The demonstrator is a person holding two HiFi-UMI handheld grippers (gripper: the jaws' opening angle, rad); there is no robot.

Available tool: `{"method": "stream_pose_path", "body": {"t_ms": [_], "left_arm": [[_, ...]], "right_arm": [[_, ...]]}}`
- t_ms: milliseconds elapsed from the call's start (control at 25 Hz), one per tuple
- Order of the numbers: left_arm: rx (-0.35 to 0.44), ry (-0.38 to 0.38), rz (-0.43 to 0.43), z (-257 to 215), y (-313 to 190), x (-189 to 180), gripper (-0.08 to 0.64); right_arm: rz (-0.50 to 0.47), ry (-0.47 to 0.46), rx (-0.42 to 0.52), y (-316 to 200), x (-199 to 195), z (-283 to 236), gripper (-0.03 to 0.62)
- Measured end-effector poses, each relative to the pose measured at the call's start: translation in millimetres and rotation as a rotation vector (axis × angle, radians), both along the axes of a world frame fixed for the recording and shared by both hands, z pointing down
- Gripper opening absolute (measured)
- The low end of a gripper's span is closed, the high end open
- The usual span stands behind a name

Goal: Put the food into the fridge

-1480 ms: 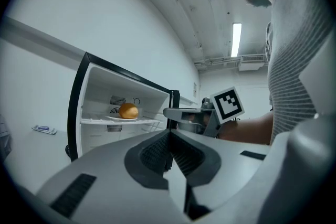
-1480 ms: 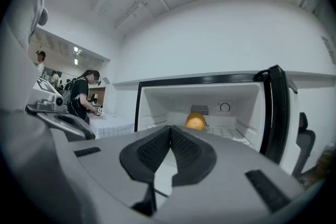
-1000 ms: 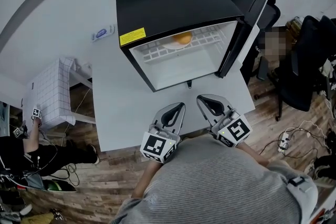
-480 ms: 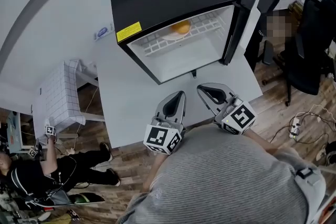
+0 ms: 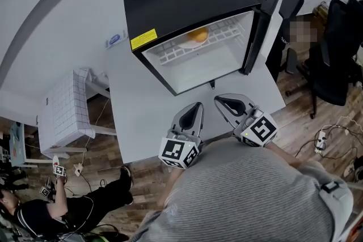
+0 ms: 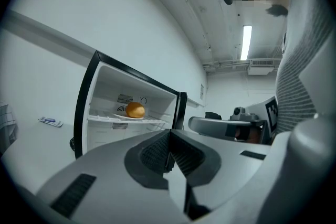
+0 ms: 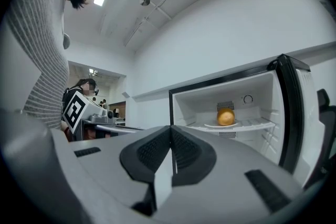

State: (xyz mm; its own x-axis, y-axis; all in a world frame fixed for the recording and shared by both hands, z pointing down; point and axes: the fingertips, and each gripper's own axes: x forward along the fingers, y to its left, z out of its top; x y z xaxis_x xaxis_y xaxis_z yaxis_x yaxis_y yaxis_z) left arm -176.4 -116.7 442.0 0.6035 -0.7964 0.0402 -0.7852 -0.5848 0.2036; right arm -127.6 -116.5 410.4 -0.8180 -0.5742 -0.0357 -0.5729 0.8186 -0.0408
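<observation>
A black mini fridge (image 5: 181, 3) stands on the white table (image 5: 136, 105) with its door (image 5: 266, 20) swung open to the right. On its wire shelf a round orange bun (image 5: 198, 35) (image 6: 135, 110) (image 7: 226, 116) rests on a white plate (image 5: 187, 44). My left gripper (image 5: 197, 106) (image 6: 169, 150) and right gripper (image 5: 219, 100) (image 7: 171, 148) hover side by side at the table's near edge, pointing at the fridge. Both are shut with nothing between the jaws, well short of the fridge opening.
A small blue-and-white object (image 5: 115, 39) lies on the table left of the fridge. Black office chairs (image 5: 332, 54) stand to the right. A white gridded box (image 5: 65, 105) sits left of the table, and a person (image 5: 51, 212) crouches on the wooden floor at lower left.
The head view has shifted a little; the grippers keep their places at the table edge. The person on the floor at the left has moved toward the lower left corner.
</observation>
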Motion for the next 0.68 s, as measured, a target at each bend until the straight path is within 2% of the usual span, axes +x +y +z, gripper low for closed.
{"method": "stream_pose_path", "body": {"t_ms": [680], "left_arm": [[-0.019,0.020,0.019,5.9,1.6,0.5,0.011]], "right_arm": [[-0.009,0.028,-0.029,5.3,-4.5,5.3,0.012]]}}
